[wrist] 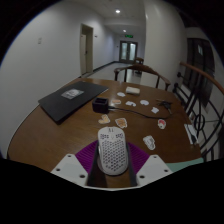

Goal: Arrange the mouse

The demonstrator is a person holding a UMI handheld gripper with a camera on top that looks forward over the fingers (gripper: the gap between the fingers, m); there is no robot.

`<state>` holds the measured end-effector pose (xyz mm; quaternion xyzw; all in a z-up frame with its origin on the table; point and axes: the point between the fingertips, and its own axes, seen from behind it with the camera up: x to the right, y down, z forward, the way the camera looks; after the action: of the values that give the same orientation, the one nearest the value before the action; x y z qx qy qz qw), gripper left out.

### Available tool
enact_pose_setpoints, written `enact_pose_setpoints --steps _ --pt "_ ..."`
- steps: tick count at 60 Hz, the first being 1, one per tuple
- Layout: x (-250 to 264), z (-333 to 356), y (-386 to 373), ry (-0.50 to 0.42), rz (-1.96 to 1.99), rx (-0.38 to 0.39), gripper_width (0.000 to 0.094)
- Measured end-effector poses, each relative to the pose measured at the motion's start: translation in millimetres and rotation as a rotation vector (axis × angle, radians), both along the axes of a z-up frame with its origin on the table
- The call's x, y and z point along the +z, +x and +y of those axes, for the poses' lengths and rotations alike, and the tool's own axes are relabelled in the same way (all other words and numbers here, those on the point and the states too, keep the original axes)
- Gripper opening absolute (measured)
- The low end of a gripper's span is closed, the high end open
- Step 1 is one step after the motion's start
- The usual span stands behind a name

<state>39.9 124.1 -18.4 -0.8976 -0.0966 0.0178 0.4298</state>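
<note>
Purple pads [88,158] on the two fingers of the hand-held gripper [112,165] fill the bottom centre of the frame, and between them sits the mouse [112,150], a white shell pierced with a honeycomb of holes. Its sides lie against the pads with no gap that I can see, so the fingers appear closed narrowly on it, gripping it by its flanks; that hold leaves the top and nose free and keeps the body pointing forward along the fingers. Whether its underside rests on the desk [40,135] or hangs just above it cannot be told from this view.

Just beyond the mouse's nose, at the centre of the frame, a small pale item [121,123] lies on the wood, and to the lower right of centre a small white object [150,142] sits near the right finger. Further up, scattered small things include a dark box [100,105] and a white card [132,91]. A black laptop [70,100], lid closed with a label on it, lies at the middle left. At the upper right, chairs [150,75] stand at the far edge, and a corridor runs away behind.

Judging by the clutter, the open patch of wood directly ahead looks like the natural spot for setting the mouse straight.
</note>
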Motion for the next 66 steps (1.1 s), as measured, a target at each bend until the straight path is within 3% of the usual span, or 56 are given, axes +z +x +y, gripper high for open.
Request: enact_pose_setpoints --steps 7,13,22,28,31,35,45,52,60,62,65,66 --pt "2 1 -2 0.026 -0.001 0.006 0.0365" --pt "20 -16 -13 0.028 0.075 0.039 0.0340" --pt "140 -61 37 0.260 0.088 -0.032 0.0339" --pt "172 -85 122 0.335 0.041 -0.166 0.0338" --pt "171 -112 150 0.312 0.026 -0.232 0.0337" --pt "125 -138 178 0.232 -0.009 -0.290 0.0333" --pt "24 -155 207 0.026 -0.030 -0.329 0.0331" --pt "5 -155 211 0.006 -0.015 -0.335 0.0337" --pt "6 -158 211 -0.029 -0.024 -0.283 0.0578" --pt "7 -165 211 -0.044 -0.023 -0.254 0.0670" --pt "14 -179 208 -0.055 -0.014 -0.226 0.0887" --pt "17 -185 207 -0.053 -0.009 -0.216 0.0874"
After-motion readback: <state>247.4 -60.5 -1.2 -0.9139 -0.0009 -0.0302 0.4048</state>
